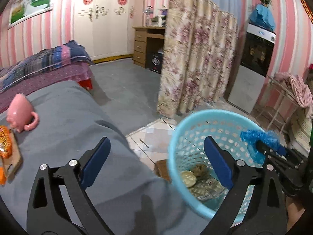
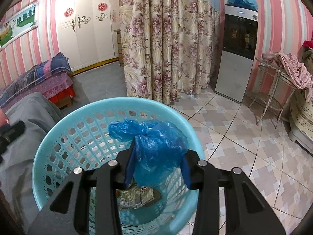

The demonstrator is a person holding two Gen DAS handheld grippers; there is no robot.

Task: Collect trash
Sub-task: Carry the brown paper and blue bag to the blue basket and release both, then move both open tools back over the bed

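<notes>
A light blue perforated trash basket [image 2: 58, 135] stands on the tiled floor beside a grey-covered table; it also shows in the left wrist view [image 1: 176, 137]. Wrappers and a round lid [image 1: 187, 178] lie at its bottom. My right gripper [image 2: 158, 156] is shut on a crumpled blue plastic bag [image 2: 156, 139] and holds it over the basket's opening; the bag also shows in the left wrist view [image 1: 258, 141]. My left gripper [image 1: 156, 156] is open and empty, above the table's edge next to the basket.
A pink mug [image 1: 19, 113] lies on the grey table cloth [image 1: 68, 117], with an orange snack packet [image 1: 4, 143] on a wooden board [image 1: 13, 162]. A floral curtain [image 2: 166, 49], a water dispenser [image 2: 234, 54], a wire side table [image 2: 273, 82] and a bed [image 1: 39, 66] surround the area.
</notes>
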